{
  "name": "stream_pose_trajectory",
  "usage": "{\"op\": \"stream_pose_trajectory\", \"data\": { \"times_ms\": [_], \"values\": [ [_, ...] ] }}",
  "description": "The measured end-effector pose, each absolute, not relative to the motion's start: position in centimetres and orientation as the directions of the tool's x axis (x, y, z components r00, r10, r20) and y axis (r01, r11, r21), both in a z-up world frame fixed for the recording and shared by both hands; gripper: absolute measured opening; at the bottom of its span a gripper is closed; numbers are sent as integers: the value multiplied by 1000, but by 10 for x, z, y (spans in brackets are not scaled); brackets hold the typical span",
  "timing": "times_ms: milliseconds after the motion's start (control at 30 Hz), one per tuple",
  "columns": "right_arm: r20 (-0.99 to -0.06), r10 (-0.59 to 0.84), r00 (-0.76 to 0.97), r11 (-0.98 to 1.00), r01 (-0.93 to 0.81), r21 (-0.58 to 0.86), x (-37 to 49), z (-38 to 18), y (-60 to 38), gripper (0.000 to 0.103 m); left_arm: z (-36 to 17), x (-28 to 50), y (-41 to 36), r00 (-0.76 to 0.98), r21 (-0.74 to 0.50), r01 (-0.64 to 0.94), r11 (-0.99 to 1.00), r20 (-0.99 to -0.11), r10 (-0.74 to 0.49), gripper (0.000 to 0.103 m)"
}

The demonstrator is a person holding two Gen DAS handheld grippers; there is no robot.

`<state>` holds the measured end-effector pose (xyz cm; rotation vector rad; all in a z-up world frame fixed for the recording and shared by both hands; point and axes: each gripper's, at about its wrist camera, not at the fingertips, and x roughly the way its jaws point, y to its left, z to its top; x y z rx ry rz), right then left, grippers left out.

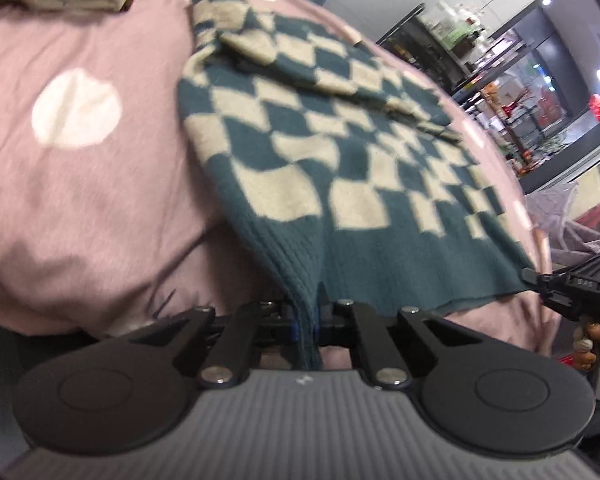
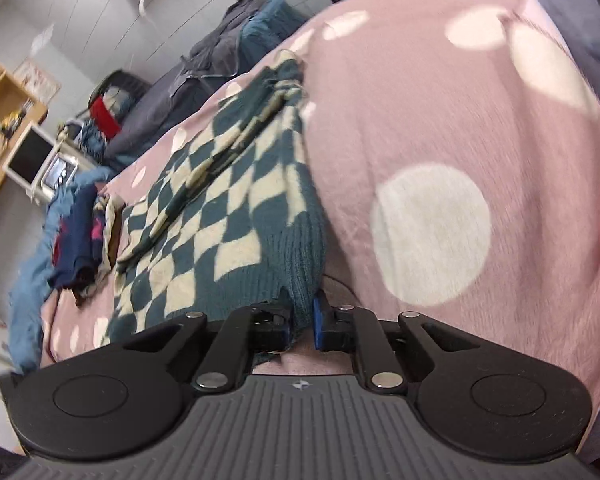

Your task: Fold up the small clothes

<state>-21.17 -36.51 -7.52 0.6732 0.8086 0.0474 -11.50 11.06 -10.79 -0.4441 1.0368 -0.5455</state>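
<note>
**Both grippers pinch the sweater's ribbed hem**

Nearest the lens in the left wrist view, the left gripper (image 1: 307,322) has its jaws drawn almost together, with a fold of the dark teal ribbed hem squeezed between them; the knit rises out of the pinch and spreads away over the bed. In the right wrist view the right gripper (image 2: 302,322) stands slightly wider, its blue pads (image 2: 317,320) either side of a thicker bunch of the same hem; the pads seem to press on it, though blur makes the contact on the right pad hard to judge.

The checkered sweater (image 1: 340,152) lies flat beyond the jaws on the pink spotted bedcover (image 1: 92,184), hem towards the grippers, a sleeve (image 1: 300,68) folded slantwise across its chest. Each gripper holds one lower corner: the right one shows at the far right edge of the left view, at the other end of the hem, with a person's hand (image 1: 592,344) beneath it.

Further off, a small heap of dark blue and cream clothes (image 2: 82,240) sits near the sweater's far side, and grey bedding (image 2: 204,64) lies past the cover's edge.
</note>
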Motion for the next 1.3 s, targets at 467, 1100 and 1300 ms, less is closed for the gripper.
{"op": "stream_pose_trajectory", "data": {
  "times_ms": [467, 1100, 1300],
  "values": [
    [-472, 448, 759, 640, 97, 762, -79, -32, -405, 17, -73, 16, 136, 527, -710, 195, 677, -506, -682, 6],
    [-697, 248, 672, 842, 207, 499, 178, -78, -414, 33, -98, 245, 111, 555, -495, 12, 869, -720, -417, 42],
    [-516, 28, 856, 986, 59, 153, 121, -42, -370, 103, -60, 206, 75, 737, -36, 30, 999, -674, -46, 101]
  ]
}}
